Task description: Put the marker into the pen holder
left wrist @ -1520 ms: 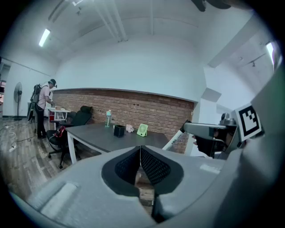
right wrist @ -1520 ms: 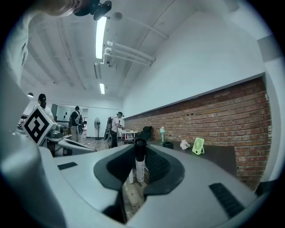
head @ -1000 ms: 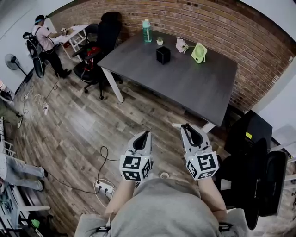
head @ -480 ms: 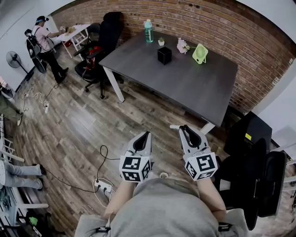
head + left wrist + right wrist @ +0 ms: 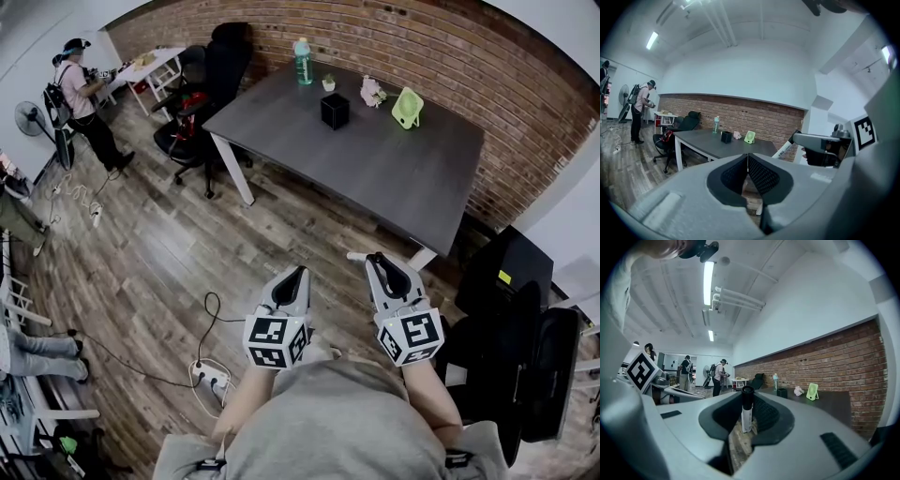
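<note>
marker (image 5: pixel 746 414) sits clamped crosswise in the jaws of the right hand-held gripper (image 5: pixel 380 261), short of the table's (image 5: pixel 375 178) near edge. pen holder (image 5: pixel 335 111) stands on the table. left hand-held gripper (image 5: pixel 747 159) is closed and empty, also short of the table.

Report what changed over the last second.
Only the background person stepped left, away from the white desk. The right gripper still clamps the marker, the left gripper stays shut and empty, and both remain short of the table with the pen holder.
</note>
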`<state>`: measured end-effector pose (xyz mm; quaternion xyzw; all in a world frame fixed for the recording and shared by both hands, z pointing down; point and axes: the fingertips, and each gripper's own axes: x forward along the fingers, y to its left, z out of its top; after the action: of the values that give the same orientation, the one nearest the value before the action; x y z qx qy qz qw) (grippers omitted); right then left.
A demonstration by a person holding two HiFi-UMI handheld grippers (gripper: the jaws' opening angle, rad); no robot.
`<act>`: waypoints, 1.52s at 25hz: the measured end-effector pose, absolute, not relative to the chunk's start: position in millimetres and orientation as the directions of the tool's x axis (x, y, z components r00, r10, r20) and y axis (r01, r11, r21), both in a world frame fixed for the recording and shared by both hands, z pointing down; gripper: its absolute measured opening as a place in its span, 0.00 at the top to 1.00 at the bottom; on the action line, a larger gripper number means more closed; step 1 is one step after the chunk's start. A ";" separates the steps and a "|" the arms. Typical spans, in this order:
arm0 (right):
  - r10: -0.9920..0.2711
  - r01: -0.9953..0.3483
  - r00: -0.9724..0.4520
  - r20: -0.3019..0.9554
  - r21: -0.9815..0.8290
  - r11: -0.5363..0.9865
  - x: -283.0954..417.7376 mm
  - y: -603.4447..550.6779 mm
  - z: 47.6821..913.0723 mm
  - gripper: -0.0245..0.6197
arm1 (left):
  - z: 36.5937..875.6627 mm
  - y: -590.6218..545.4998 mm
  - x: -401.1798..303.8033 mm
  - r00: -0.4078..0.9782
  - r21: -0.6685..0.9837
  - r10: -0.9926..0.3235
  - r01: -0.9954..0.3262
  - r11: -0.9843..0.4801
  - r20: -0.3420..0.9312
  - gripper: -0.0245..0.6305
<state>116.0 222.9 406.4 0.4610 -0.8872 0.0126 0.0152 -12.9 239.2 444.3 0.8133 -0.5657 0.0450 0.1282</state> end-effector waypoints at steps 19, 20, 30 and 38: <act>-0.810 -0.811 -0.585 0.047 -0.015 0.585 117.4 161.0 408.1 0.85 | 453.2 181.3 -12.4 0.354 0.154 -0.901 -0.933 -0.324 0.252 0.93; -0.810 -0.811 -0.585 0.048 -0.013 0.585 117.0 154.7 408.8 0.85 | 453.6 175.0 -12.7 0.356 0.154 -0.900 -0.933 -0.326 0.251 0.93; -0.804 -0.805 -0.592 0.049 0.002 0.593 98.7 77.8 411.4 0.85 | 455.2 93.5 -25.9 0.369 0.165 -0.897 -0.927 -0.337 0.245 0.93; -0.816 -0.817 -0.575 0.054 0.012 0.577 79.1 5.8 402.1 0.85 | 452.3 20.9 -44.0 0.387 0.170 -0.888 -0.920 -0.354 0.248 0.93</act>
<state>79.1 5.8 402.1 0.4600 -0.8875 0.0071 0.0266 -44.0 20.9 452.3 0.8208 -0.5505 0.0565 0.1413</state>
